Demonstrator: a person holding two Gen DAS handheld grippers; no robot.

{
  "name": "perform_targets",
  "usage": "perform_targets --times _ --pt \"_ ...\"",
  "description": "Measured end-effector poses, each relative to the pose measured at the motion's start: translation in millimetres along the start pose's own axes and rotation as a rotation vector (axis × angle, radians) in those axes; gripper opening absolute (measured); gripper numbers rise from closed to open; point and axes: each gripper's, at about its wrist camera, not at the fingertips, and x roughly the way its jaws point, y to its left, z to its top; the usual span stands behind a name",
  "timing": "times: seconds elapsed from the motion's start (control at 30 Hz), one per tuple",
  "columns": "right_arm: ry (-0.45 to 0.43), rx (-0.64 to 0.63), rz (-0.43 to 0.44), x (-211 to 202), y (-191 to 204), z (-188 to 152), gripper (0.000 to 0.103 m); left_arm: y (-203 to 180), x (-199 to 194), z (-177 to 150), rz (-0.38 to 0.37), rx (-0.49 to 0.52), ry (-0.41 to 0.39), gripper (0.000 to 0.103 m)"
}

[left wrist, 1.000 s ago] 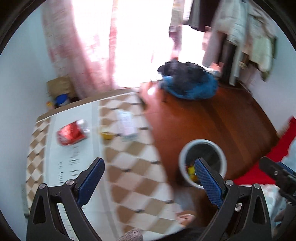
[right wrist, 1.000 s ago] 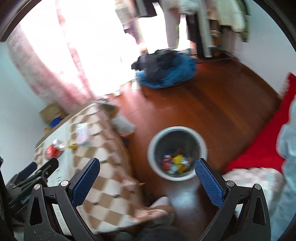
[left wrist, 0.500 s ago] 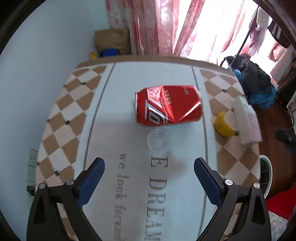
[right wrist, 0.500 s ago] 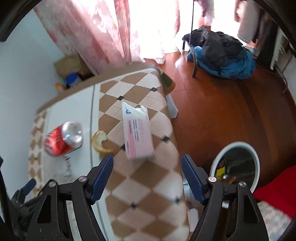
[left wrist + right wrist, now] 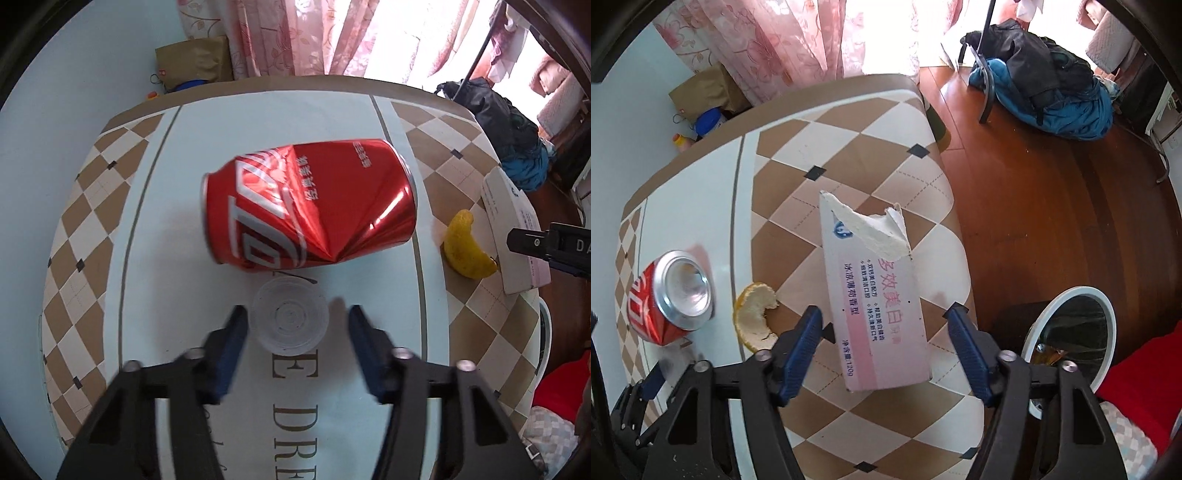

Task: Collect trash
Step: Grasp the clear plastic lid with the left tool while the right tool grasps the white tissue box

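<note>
Trash bin [image 5: 1108, 334] beside table [image 5: 849, 155] holds colourful scraps, partly seen

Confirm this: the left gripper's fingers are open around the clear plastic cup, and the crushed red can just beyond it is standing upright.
Not quite. The left wrist view shows the crushed red can lying on its side, not upright. The rest holds: the left gripper has its fingers open on either side of the clear plastic cup, with the can just beyond it.
</note>
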Motion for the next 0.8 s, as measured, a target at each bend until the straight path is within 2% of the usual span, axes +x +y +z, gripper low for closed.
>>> perform_targets --times 0.03,0.07,0.1,0.23,0.4,0.63,0.8 --pt "0.003 0.002 0.004 2 -2 0 0.062 0 1 1 0.001 0.002 0.001 0.036" --pt "0.007 0.001 0.011 4 -2 -1 0.054 0 0 0 0.000 0.003 -0.006 0.036" --pt "0.004 -0.004 0.019 3 -3 -3 0.051 0 0 0 0.001 0.005 -0.011 0.036" --pt "-0.021 -0.028 0.013 -4 -2 -9 0.051 3 -6 -5 0.001 0.004 -0.037 0.036" --pt "-0.093 -0.037 0.027 -32 -3 -27 0.050 7 -29 -15 0.019 0.003 -0.088 0.036" --pt "-0.193 -0.002 0.093 -89 -18 -71 0.050 0 -86 -37 0.011 0.031 -0.186 0.036" --pt "-0.273 0.054 0.169 -144 -51 -101 0.050 -22 -142 -45 -0.035 0.077 -0.275 0.036"
